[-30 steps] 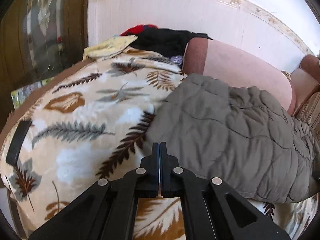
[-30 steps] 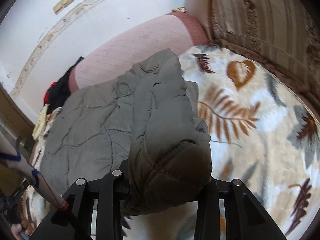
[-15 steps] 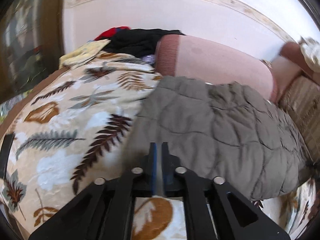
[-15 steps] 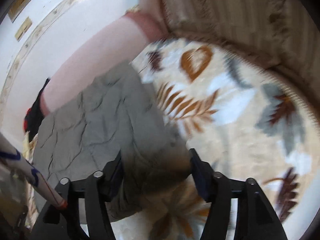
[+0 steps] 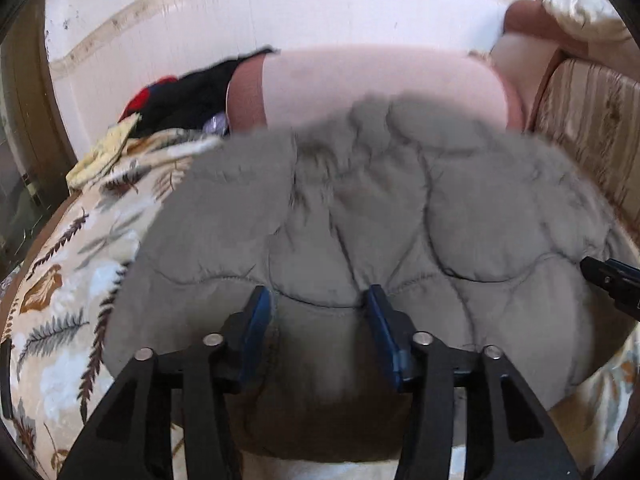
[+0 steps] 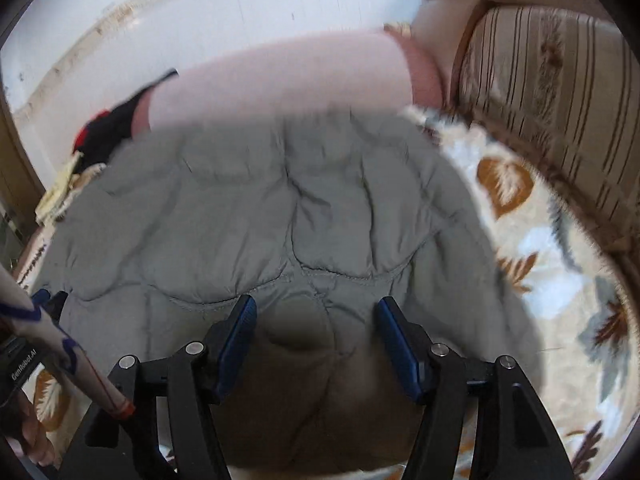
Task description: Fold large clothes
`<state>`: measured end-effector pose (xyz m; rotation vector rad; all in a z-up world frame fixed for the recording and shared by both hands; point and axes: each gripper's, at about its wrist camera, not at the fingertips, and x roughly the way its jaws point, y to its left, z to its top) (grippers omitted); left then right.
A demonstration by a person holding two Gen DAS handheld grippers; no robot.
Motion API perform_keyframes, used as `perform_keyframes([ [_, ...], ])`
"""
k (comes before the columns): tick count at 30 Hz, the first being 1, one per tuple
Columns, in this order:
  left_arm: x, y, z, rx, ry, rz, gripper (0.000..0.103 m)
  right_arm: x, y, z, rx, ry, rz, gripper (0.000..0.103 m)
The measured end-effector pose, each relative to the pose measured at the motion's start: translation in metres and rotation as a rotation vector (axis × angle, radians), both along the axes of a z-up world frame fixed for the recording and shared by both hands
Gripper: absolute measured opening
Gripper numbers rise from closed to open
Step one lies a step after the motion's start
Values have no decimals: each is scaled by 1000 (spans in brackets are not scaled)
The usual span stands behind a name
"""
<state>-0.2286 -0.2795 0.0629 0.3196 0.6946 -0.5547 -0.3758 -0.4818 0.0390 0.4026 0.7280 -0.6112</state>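
Grey padded jacket [image 5: 360,216] spread flat on the leaf-print blanket [image 5: 68,320] of the bed, long side running from left to right before both hands. Left gripper [image 5: 318,312] over the near hem, jaws opening, padding between them but not pressed. Right gripper [image 6: 316,320] also at the near hem, further to the right, jaws apart, a bulge of cloth between them and not pinched. Both equally near to the hem. Probably next: closing on the near edge and carrying it toward the pink bolster [image 5: 380,76].
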Motion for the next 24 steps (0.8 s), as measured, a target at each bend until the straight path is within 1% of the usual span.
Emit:
perform_keyframes([
  [2,1,-5,-7,28,-17,-4,53,9,-1,-12,-8,41,4,70],
  [6,4,-14,-16,50,-22,10,53,16,-1,-16,-9,77,9,71],
  [8,3,-15,-16,54,-29,13,53,13,0,-15,-9,68,11,71],
  [11,3,-13,-14,47,-23,13,53,-1,-3,-5,13,17,8,69],
  [13,2,-12,-14,45,-20,13,53,-18,-6,8,30,-34,-22,69],
  [15,1,-12,-14,45,-23,12,53,-32,-7,20,22,-68,-55,69],
  [17,1,-12,-14,45,-23,13,53,-44,-8,26,-19,-58,-112,68],
  [18,1,-12,-14,45,-23,13,53,-49,-9,26,-35,-41,-148,63],
  [19,1,-12,-14,44,-24,15,53,-52,-14,22,-21,-16,-175,55],
  [20,0,-12,-14,45,-24,16,53,-53,-18,17,6,-5,-182,51],
  [22,-1,-12,-14,46,-27,15,53,-53,-33,-4,110,30,-194,50],
  [24,-2,-12,-13,50,-32,10,54,-50,-40,-16,156,61,-190,50],
])
